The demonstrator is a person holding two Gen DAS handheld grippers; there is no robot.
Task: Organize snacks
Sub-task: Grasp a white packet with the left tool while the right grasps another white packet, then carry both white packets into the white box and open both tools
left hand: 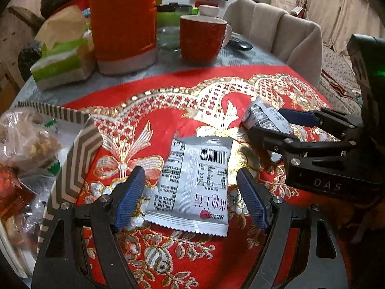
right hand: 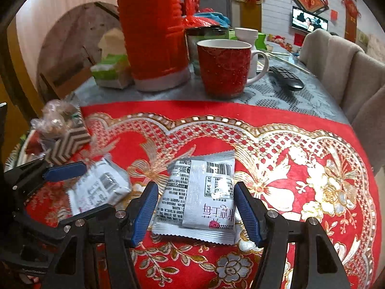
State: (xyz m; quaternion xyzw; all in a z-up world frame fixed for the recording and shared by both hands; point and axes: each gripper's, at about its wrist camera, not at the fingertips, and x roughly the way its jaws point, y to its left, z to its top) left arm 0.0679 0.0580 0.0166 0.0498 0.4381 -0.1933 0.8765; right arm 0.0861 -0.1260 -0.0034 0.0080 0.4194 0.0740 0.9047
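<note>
Two silver snack packets lie on the red and gold embroidered cloth (left hand: 168,89). My left gripper (left hand: 192,197) is open around one flat packet (left hand: 192,183), fingers on either side and apart from it. My right gripper (right hand: 196,207) is open around the other packet (right hand: 199,200). In the left wrist view the right gripper (left hand: 269,125) stands at the right around its packet (left hand: 264,115). In the right wrist view the left gripper (right hand: 67,187) is at the left with its packet (right hand: 101,187). A chevron-patterned box (left hand: 74,159) with bagged snacks (left hand: 26,139) is at the far left.
A tall red thermos (left hand: 122,21), a red mug (left hand: 202,38), a tissue pack (left hand: 62,57) and a remote (right hand: 286,77) stand behind the cloth. Beige chairs (left hand: 276,31) are at the table's far right. The box also shows in the right wrist view (right hand: 69,142).
</note>
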